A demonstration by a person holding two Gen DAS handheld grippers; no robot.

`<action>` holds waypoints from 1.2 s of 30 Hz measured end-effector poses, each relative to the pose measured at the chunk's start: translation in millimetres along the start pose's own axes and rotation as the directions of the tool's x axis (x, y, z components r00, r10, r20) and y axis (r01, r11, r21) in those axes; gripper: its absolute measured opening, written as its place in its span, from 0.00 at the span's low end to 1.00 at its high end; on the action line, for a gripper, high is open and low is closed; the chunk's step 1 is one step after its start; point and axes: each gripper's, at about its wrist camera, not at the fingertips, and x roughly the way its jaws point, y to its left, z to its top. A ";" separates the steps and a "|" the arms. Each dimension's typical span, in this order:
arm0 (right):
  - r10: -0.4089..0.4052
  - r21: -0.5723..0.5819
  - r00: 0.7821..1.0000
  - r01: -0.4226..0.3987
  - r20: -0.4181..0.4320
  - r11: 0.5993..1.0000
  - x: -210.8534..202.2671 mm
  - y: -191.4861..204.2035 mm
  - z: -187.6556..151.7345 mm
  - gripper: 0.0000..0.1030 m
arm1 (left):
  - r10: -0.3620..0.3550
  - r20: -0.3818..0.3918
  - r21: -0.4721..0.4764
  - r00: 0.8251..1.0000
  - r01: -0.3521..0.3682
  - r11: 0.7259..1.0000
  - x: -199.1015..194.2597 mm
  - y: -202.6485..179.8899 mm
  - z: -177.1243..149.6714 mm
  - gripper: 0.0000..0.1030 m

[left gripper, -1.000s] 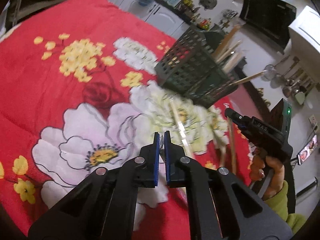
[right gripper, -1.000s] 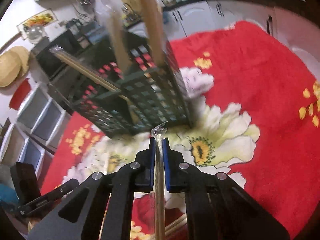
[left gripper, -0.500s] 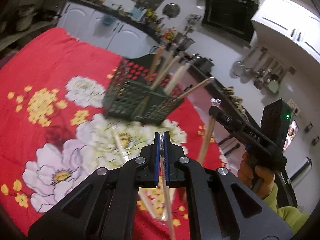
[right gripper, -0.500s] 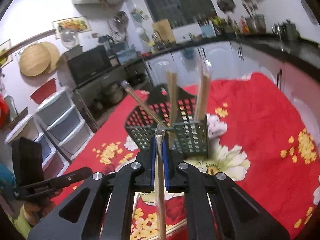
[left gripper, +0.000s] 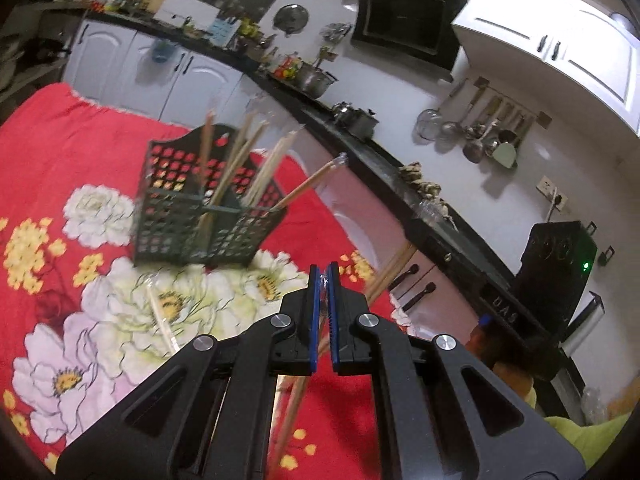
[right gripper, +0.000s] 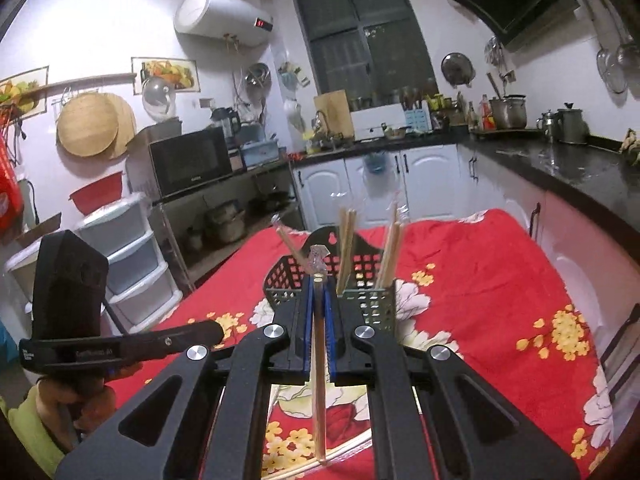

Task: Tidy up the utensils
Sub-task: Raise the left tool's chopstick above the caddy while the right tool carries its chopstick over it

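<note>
1. Right gripper (right gripper: 319, 300), black w/ blue pads: jaws closed down to a thin gap, clamped on a wrapped wooden chopstick pair (right gripper: 319, 376) that runs lengthwise between the pads. Its clear plastic wrapper tip sticks out past the fingertips; the other end hangs down below the gripper body.
2. Left gripper (left gripper: 324, 284), same black build w/ blue pads: jaws nearly together, pinching the crinkled clear wrapper end of another wooden chopstick pair (left gripper: 294, 404), whose sticks trail down under the gripper twd the near edge.
3. Both grippers are up off the red floral tablecloth (left gripper: 48, 136); in the right wrist view the left one shows at near left, held in a hand w/ a green sleeve.
4. On the cloth, near left in the left wrist view: one loose wrapped chopstick pair (left gripper: 162, 316) lying flat on the white flower print. More sticks lie at the near edge in the right wrist view.
5. Farther out, mid-table: dark green perforated plastic utensil caddy (left gripper: 188, 220), upright, split into compartments. Several wrapped chopstick pairs (left gripper: 256, 172) stand in it, leaning at diff angles, one tilted far right over the rim.
6. Right gripper's chopstick tip lines up w/ the caddy but sits nearer and apart from it.
7. Beyond the table: black countertop (right gripper: 560, 160) w/ pots, white cabinets, black microwave (right gripper: 188, 160) at far left.
</note>
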 end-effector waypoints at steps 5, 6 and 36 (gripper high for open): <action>-0.034 0.019 0.999 0.033 0.038 0.999 -13.8 -12.7 2.1 0.05 | -0.019 0.024 0.042 1.000 0.018 0.999 3.9 -17.6 13.4 0.02; -0.038 0.023 0.998 0.037 0.044 0.999 -16.4 -15.3 2.3 0.05 | -0.020 0.031 0.048 0.999 0.019 0.999 4.8 -20.3 16.2 0.02; -0.064 0.010 0.980 0.063 0.190 0.998 -25.3 -21.9 41.1 0.05 | -0.032 0.238 0.139 0.971 -0.001 0.990 -10.8 -50.4 96.6 0.02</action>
